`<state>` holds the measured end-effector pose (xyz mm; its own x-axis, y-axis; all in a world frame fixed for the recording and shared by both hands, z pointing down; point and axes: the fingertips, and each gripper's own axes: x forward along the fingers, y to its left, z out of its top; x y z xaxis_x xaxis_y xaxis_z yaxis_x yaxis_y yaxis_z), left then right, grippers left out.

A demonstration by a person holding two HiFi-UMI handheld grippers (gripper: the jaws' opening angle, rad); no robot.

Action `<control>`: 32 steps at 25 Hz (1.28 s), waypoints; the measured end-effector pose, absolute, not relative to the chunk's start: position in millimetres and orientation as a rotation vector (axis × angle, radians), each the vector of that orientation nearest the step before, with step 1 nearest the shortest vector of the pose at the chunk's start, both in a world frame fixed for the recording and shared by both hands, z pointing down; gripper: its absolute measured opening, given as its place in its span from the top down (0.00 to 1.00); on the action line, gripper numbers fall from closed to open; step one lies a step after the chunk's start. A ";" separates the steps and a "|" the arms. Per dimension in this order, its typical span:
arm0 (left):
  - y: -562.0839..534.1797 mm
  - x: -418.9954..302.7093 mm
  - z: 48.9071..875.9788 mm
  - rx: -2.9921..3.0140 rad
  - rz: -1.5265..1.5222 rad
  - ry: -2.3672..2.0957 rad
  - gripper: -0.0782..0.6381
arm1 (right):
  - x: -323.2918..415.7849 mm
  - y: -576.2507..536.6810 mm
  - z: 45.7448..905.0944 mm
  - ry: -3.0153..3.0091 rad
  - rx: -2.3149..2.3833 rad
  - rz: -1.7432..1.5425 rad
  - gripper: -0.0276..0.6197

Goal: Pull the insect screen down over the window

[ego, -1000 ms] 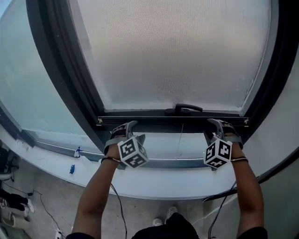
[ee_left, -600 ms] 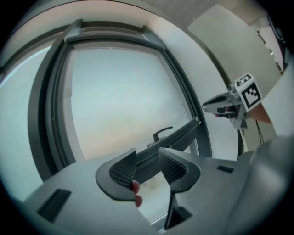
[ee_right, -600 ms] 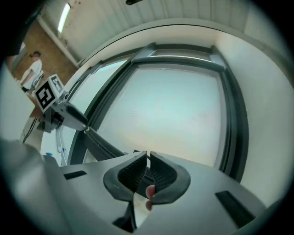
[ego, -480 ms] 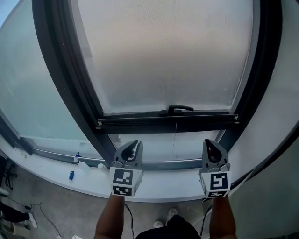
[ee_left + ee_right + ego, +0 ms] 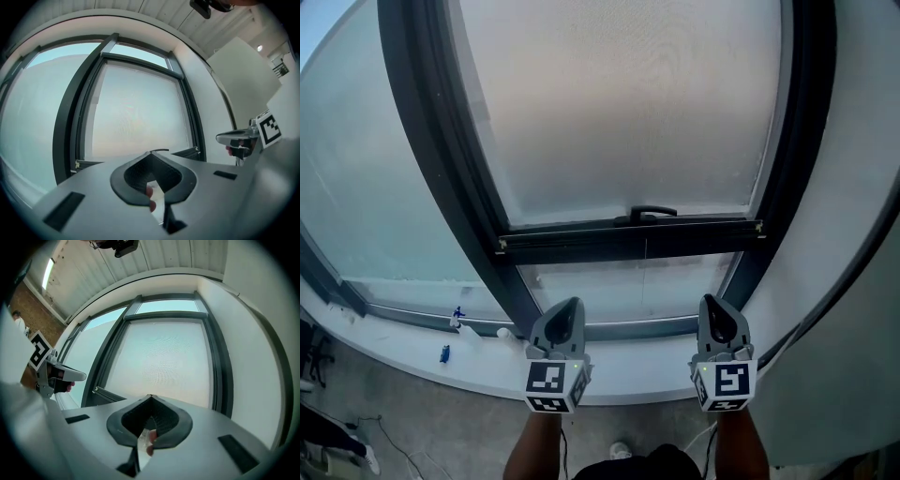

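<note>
Pale sill (image 5: 633, 367), dark frame (image 5: 441, 169) — insect screen (image 5: 619, 103) nearly down

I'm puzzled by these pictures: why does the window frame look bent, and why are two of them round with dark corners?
Head view: a wide lens bows the dark window frame; daylight glows softly through the insect screen. Left gripper view and right gripper view: fisheye lenses, hence round pictures, black corners, stronger curving.

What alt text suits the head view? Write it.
A grey mesh insect screen covers most of a dark-framed window, its black bottom bar above the sill. The left gripper and right gripper hover below, jaws just closed, empty.
</note>
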<state>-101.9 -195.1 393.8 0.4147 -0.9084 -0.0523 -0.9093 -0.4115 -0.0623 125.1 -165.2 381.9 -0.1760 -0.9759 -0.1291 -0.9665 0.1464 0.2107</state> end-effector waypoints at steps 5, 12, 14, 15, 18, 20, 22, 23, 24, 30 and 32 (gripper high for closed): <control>-155.6 -84.1 392.6 -2.479 0.011 1.638 0.89 | 126.3 -133.4 380.7 -2.374 2.043 -0.375 0.95; -99.5 -54.9 394.3 -2.515 0.017 1.639 0.89 | 129.4 -75.5 382.1 -2.431 1.964 -0.370 0.95; -82.0 -48.3 394.7 -2.513 0.016 1.644 0.89 | 134.0 -58.4 383.5 -2.438 1.952 -0.369 0.95; -73.1 -45.7 394.7 -2.513 0.015 1.647 0.89 | 137.0 -50.2 383.8 -2.439 1.950 -0.367 0.95; -48.0 -42.5 392.4 -2.512 0.014 1.660 0.89 | 144.3 -26.0 379.0 -2.442 1.955 -0.369 0.95; -33.5 -42.9 392.0 -2.506 0.013 1.675 0.89 | 147.1 -11.3 376.9 -2.442 1.958 -0.376 0.95; -18.8 -43.5 393.7 -2.502 0.010 1.695 0.89 | 149.8 2.7 377.9 -2.447 1.958 -0.365 0.95; -11.3 -43.4 395.4 -2.503 0.005 1.704 0.89 | 150.8 10.0 378.9 -2.451 1.955 -0.360 0.95; -3.8 -42.9 397.5 -2.505 -0.001 1.711 0.89 | 151.3 17.4 380.1 -2.457 1.947 -0.355 0.95; 38.1 -42.8 410.2 -2.503 -0.042 1.751 0.89 | 152.7 57.9 391.9 -2.489 1.898 -0.342 0.95; 50.9 -42.3 412.8 -2.500 -0.051 1.759 0.89 | 156.4 69.0 396.2 -2.488 1.907 -0.321 0.95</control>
